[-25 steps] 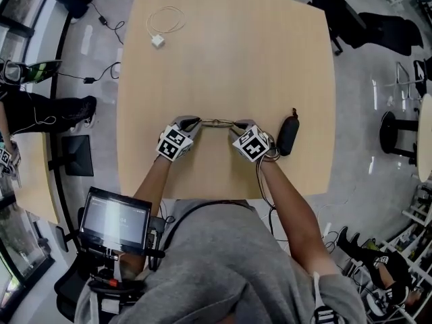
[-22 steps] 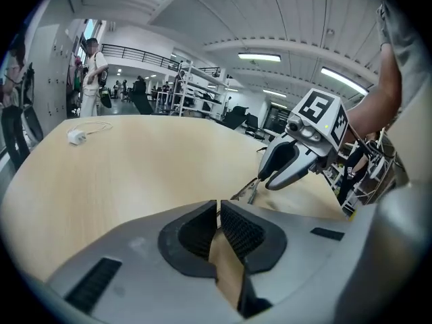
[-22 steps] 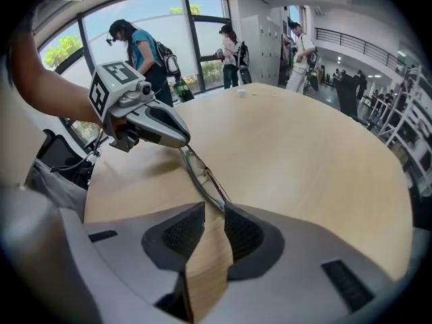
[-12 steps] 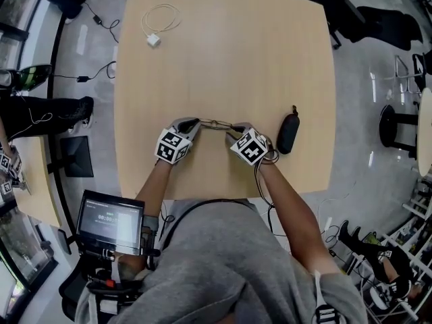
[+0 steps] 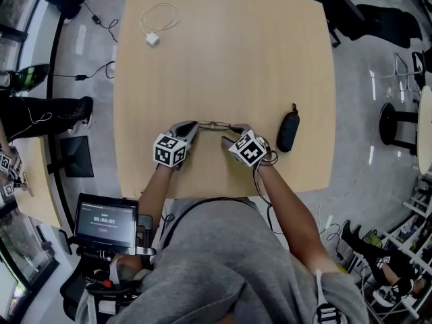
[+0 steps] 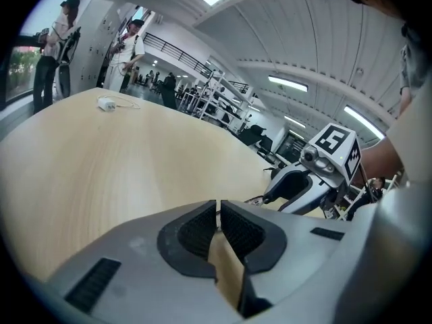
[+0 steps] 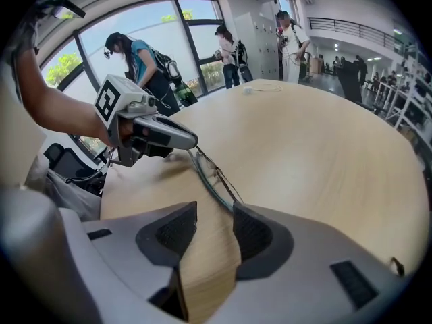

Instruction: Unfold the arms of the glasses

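Observation:
Thin wire-rimmed glasses (image 5: 214, 124) hang just above the wooden table (image 5: 270, 59), stretched between my two grippers. My left gripper (image 5: 194, 125) is shut on their left end; in the left gripper view its pads (image 6: 202, 228) leave only a slit. In the right gripper view the glasses (image 7: 214, 177) run from the left gripper (image 7: 192, 142) down to my right gripper (image 7: 214, 211). The right jaws are opening and stand apart. The frame lies by the right-hand pad (image 7: 251, 233) without being pinched. Whether the arms are folded is too small to tell.
A black glasses case (image 5: 288, 132) lies just right of my right gripper (image 5: 233, 128). A white charger with a coiled cable (image 5: 154, 38) sits at the table's far left. A tablet (image 5: 104, 221) stands below the table's near edge; chairs and people surround the table.
The right jaws have parted and released their pinch on the glasses. The left gripper has rolled in place, its marker cube turned. The glasses stay stretched between the two.

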Motion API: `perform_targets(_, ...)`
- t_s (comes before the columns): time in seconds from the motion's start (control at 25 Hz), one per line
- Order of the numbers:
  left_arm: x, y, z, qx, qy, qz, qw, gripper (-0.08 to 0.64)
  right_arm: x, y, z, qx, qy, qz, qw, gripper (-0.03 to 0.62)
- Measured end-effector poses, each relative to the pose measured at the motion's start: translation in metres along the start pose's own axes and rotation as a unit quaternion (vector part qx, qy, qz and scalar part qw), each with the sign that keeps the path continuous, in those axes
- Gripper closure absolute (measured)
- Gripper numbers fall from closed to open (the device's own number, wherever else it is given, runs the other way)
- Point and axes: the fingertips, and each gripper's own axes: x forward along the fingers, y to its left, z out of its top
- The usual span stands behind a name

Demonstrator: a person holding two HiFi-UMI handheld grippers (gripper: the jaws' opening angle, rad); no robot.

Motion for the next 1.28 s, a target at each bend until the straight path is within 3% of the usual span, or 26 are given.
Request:
perform_targets(0.24,-0.001,0.003,-0.001,-0.04,-0.015,0.006,0.9991,0.554,-0.004,0.018,-0.006,-0.016,0.004,0.018,1.0,0.428)
perform_targets(0.48,-0.002,-0.004,-0.007,-0.056,-0.006,-0.003,0.9984,0.554,-0.006,0.02,-0.008,0.004,0.003,0.04,0.999,0.42)
perform_targets(0.6,-0.003,-0.005,-0.011,-0.058,0.004,-0.01,0.9983,0.554,0.002,0.019,-0.012,-0.026,0.012,0.045,0.999,0.38)
perform_targets(0.68,-0.005,-0.005,-0.012,-0.052,0.008,-0.013,0.9985,0.554,0.009,0.019,-0.02,-0.075,0.037,0.043,0.996,0.354)
perform_targets(0.88,-0.013,0.0,-0.002,-0.021,-0.005,-0.005,0.9998,0.554,0.012,0.028,-0.025,-0.158,0.064,0.051,0.984,0.354)
perform_targets(1.08,-0.004,-0.006,-0.017,-0.025,0.024,-0.028,0.999,0.554,0.01,0.043,-0.01,-0.165,0.024,0.075,0.983,0.328)
perform_targets(1.28,0.002,-0.031,-0.033,-0.034,0.062,-0.07,0.995,0.554,0.018,0.037,-0.013,-0.157,0.037,0.067,0.985,0.319)
